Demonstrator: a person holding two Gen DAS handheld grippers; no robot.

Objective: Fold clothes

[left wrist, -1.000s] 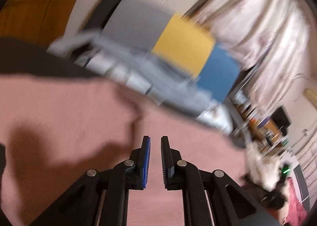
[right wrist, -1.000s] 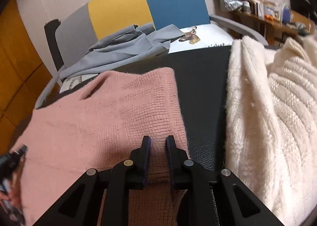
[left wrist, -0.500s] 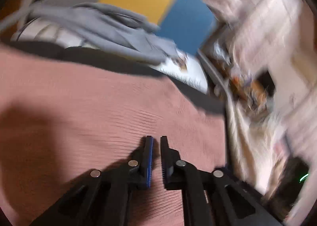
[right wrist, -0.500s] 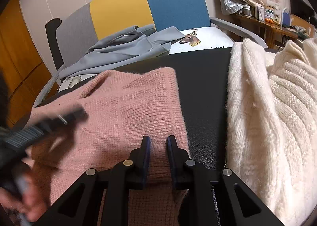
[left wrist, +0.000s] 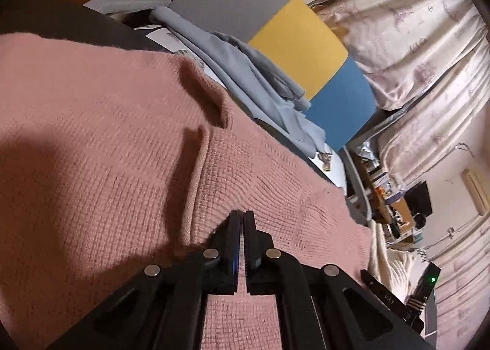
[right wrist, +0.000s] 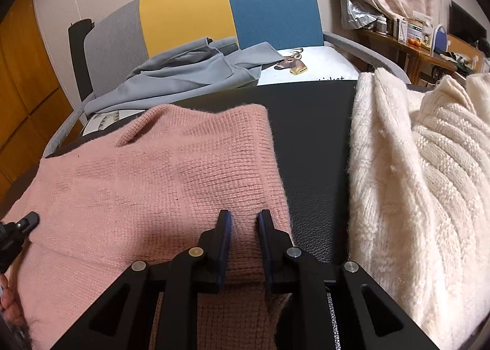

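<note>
Left gripper (left wrist: 240, 216): jaws closed together, tips pressed down at a raised fold of the pink knitted sweater (left wrist: 101, 147); whether any knit is pinched between the pads cannot be told. Right gripper (right wrist: 243, 218): jaws parted a little, a ridge of the same pink knitted sweater (right wrist: 159, 178) bunched between the pads at its near right corner; pads touching the knit on both sides, grip firmness not clear

Pink knitted sweater: spread flat over the left half of the black padded surface (right wrist: 309, 141), folded edge running along its right side, neckline notch toward the far edge. Black surface: bare strip down the middle, between the two garments

Cream cable-knit sweater (right wrist: 407, 172): heaped along the right edge of the black surface, apart from the pink one across the bare strip

Left edge of the right wrist view: tip of the left gripper (right wrist: 18, 227) resting on the pink knit, part of a hand (right wrist: 7, 301) below it

Beyond the far edge: chair (right wrist: 226, 9) with a grey, yellow and blue back, grey garment (right wrist: 183, 74) draped over its seat, white cushion with a deer print (right wrist: 306, 65) beside it. Farther right: cluttered wooden shelf (right wrist: 413, 43) and pale curtains (left wrist: 428, 43)
</note>
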